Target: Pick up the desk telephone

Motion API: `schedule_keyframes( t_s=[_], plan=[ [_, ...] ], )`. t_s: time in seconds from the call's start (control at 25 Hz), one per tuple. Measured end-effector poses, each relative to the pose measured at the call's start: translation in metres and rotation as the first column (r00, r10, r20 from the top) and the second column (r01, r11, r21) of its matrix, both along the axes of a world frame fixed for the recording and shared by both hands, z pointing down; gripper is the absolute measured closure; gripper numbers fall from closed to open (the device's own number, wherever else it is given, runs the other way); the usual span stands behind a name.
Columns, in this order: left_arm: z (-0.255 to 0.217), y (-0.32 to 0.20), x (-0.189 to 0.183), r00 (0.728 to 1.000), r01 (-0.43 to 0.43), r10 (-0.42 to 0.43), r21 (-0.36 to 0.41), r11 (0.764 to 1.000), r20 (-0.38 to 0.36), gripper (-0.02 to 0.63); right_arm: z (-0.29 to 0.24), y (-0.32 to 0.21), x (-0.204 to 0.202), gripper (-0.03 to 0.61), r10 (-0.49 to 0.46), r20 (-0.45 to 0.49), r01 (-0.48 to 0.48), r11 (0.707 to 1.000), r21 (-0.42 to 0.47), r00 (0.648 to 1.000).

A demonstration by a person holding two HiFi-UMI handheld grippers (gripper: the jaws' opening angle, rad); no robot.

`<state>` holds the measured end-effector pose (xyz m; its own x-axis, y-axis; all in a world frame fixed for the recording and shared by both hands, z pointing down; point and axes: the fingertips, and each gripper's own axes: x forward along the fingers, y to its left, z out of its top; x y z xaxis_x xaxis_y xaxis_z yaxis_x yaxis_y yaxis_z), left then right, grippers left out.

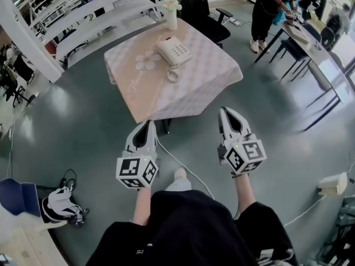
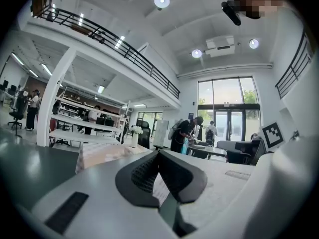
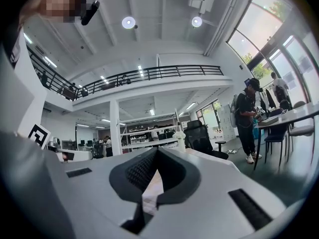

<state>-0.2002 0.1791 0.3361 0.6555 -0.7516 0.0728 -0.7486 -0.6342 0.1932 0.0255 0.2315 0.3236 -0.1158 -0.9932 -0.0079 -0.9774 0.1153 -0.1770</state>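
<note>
A white desk telephone (image 1: pixel 173 51) with a coiled cord lies on a table (image 1: pixel 211 76) under a pale checked cloth, far ahead in the head view. My left gripper (image 1: pixel 149 124) and right gripper (image 1: pixel 226 112) are held side by side short of the table's near edge, both level, both shut and empty. In the left gripper view the jaws (image 2: pixel 158 153) meet at the tips and the table (image 2: pixel 99 153) shows beyond them. The right gripper view shows its jaws (image 3: pixel 155 151) closed too. The telephone is hidden in both gripper views.
A white vase with flowers (image 1: pixel 170 11) stands at the table's far edge, a black office chair (image 1: pixel 202 10) behind it. White shelving (image 1: pixel 83 21) runs along the left. People stand at desks (image 1: pixel 302 35) at the right. A cable (image 1: pixel 186 170) trails on the grey floor.
</note>
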Motion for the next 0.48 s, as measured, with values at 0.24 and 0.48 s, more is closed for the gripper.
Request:
schedule_keyframes(
  t_s=[0.24, 0.48],
  plan=[
    [0.011, -0.055, 0.016, 0.999, -0.033, 0.033, -0.031, 0.999, 0.000, 0.615, 0.014, -0.056, -0.001, 0.586, -0.001, -0.013, 0.001, 1.000, -0.029, 1.000],
    [0.026, -0.093, 0.028, 0.998, -0.059, 0.059, -0.062, 0.996, -0.002, 0.615, 0.024, -0.096, -0.001, 0.586, 0.001, -0.005, -0.001, 0.998, -0.059, 1.000]
  ],
)
